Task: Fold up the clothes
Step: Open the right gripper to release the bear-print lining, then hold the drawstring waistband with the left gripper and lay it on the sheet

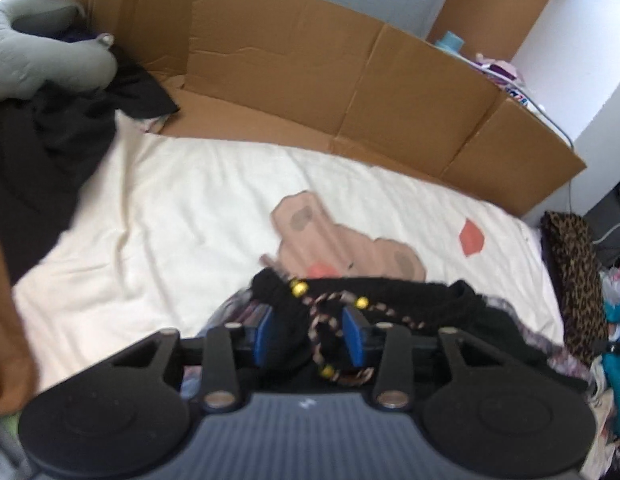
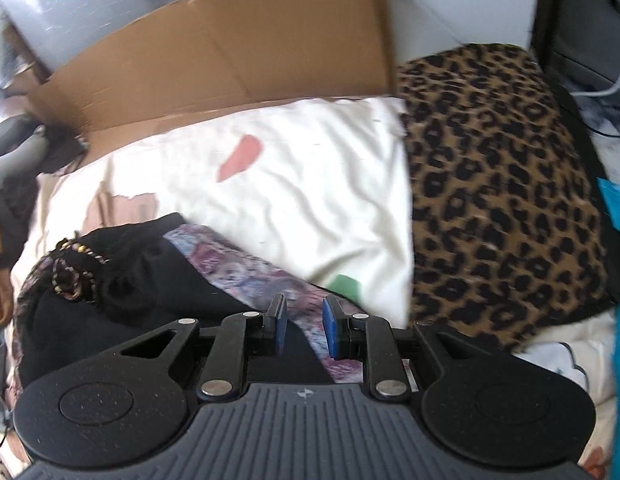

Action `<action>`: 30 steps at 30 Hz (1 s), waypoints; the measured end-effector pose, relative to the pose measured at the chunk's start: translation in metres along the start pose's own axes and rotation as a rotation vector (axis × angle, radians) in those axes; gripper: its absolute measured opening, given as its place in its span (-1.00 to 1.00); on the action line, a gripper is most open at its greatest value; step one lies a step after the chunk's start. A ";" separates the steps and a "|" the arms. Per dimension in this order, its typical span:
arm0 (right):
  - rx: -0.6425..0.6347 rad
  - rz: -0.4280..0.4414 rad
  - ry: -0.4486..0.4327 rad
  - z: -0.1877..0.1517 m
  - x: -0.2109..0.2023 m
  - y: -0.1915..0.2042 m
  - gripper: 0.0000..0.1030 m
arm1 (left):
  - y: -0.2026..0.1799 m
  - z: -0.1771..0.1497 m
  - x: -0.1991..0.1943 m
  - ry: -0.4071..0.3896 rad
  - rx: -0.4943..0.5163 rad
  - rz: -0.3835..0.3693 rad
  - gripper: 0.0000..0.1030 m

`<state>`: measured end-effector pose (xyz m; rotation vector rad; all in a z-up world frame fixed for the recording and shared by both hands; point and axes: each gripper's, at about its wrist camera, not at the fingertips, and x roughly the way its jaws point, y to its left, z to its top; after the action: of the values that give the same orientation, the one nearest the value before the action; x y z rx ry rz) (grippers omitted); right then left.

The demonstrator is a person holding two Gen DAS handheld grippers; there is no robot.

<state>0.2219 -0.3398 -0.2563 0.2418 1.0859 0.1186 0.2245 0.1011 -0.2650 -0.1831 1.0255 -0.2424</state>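
Garment lies crosswise under both grippers, waistband at the left one.

Left wrist: left gripper (image 1: pixel 310 330) is partly open, pads astride the black waistband (image 1: pixel 389 294) and beaded cord (image 1: pixel 321 322), not pressing; the band runs off rightward on the sheet (image 1: pixel 170 208).
Right wrist: right gripper (image 2: pixel 304 328) is narrowly open over the floral edge (image 2: pixel 246 264), gripping nothing; the waistband lies to its left.

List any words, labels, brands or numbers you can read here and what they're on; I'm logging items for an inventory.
None can be read.
Small white mark on the left gripper housing: a symbol, no letters.
Similar mark on the right gripper housing: too small to read.
Printed items behind the cardboard: too blurred to read.
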 end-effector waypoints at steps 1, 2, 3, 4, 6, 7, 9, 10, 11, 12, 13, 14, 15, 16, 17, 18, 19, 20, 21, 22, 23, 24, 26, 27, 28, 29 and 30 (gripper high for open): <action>-0.007 0.006 -0.002 0.000 0.001 0.003 -0.60 | -0.003 0.002 0.009 0.008 -0.003 0.004 -0.18; -0.015 0.011 -0.005 -0.001 0.002 0.006 -0.60 | -0.005 0.003 0.016 0.016 -0.007 0.015 -0.18; -0.022 0.017 -0.008 -0.002 0.003 0.010 -0.60 | -0.007 0.004 0.023 0.019 -0.014 0.016 -0.18; -0.030 0.028 -0.012 -0.002 0.004 0.013 -0.60 | -0.009 0.005 0.030 0.021 -0.023 0.015 -0.18; -0.048 0.051 -0.016 -0.003 0.004 0.019 -0.60 | -0.011 0.004 0.042 0.030 -0.043 0.001 -0.17; -0.059 0.061 -0.017 -0.003 0.005 0.022 -0.60 | -0.012 0.002 0.048 0.038 -0.046 0.007 -0.17; -0.077 0.072 -0.015 -0.004 0.006 0.027 -0.60 | -0.013 -0.002 0.060 0.051 -0.054 0.016 -0.22; -0.081 0.078 -0.013 -0.004 0.007 0.029 -0.60 | -0.012 -0.004 0.065 0.049 -0.063 0.007 -0.22; -0.085 0.083 -0.012 -0.005 0.008 0.031 -0.60 | -0.010 -0.005 0.070 0.046 -0.073 -0.001 -0.22; -0.088 0.088 -0.013 -0.005 0.009 0.032 -0.60 | -0.008 -0.006 0.073 0.043 -0.086 0.001 -0.22; -0.092 0.093 -0.013 -0.006 0.009 0.033 -0.60 | -0.006 -0.007 0.078 0.043 -0.101 0.008 -0.23; -0.097 0.097 -0.013 -0.006 0.010 0.035 -0.60 | -0.005 -0.007 0.081 0.042 -0.120 0.010 -0.26; -0.103 0.100 -0.010 -0.007 0.010 0.037 -0.60 | -0.003 -0.008 0.083 0.041 -0.137 0.010 -0.31; -0.107 0.104 -0.008 -0.007 0.011 0.038 -0.60 | -0.002 -0.009 0.086 0.044 -0.151 0.004 -0.37; -0.111 0.109 -0.006 -0.007 0.011 0.039 -0.60 | -0.001 -0.010 0.088 0.047 -0.165 -0.003 -0.42; -0.113 0.112 -0.004 -0.008 0.011 0.040 -0.60 | 0.000 -0.012 0.090 0.051 -0.179 -0.010 -0.63; -0.115 0.113 0.000 -0.008 0.012 0.041 -0.60 | 0.001 -0.013 0.093 0.059 -0.194 -0.016 -0.92; -0.116 0.113 0.003 -0.008 0.013 0.041 -0.60 | 0.002 -0.014 0.093 0.071 -0.212 -0.025 -0.93; -0.117 0.113 0.006 -0.009 0.013 0.041 -0.60 | 0.003 -0.015 0.093 0.073 -0.226 -0.036 -0.94; -0.117 0.112 0.009 -0.009 0.014 0.041 -0.60 | 0.002 -0.015 0.090 0.066 -0.222 -0.048 -0.95; -0.117 0.112 0.011 -0.010 0.014 0.041 -0.60 | 0.000 -0.014 0.087 0.059 -0.218 -0.060 -0.95; -0.115 0.112 0.013 -0.011 0.015 0.041 -0.60 | -0.002 -0.014 0.083 0.056 -0.209 -0.072 -0.95; -0.115 0.114 0.014 -0.011 0.014 0.042 -0.60 | -0.007 -0.012 0.077 0.052 -0.205 -0.097 -0.95; -0.116 0.115 0.014 -0.012 0.014 0.043 -0.60 | -0.009 -0.012 0.072 0.048 -0.206 -0.116 -0.96; -0.118 0.117 0.013 -0.012 0.013 0.043 -0.60 | -0.011 -0.011 0.067 0.044 -0.206 -0.135 -0.96; -0.121 0.118 0.013 -0.012 0.013 0.045 -0.60 | -0.013 -0.010 0.062 0.040 -0.205 -0.154 -0.96; -0.124 0.120 0.013 -0.012 0.012 0.046 -0.60 | -0.016 -0.010 0.055 0.035 -0.199 -0.171 -0.96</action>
<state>0.2177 -0.2913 -0.2603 0.1949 1.0722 0.2946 0.2413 0.0694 -0.3113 -0.4498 1.0699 -0.2996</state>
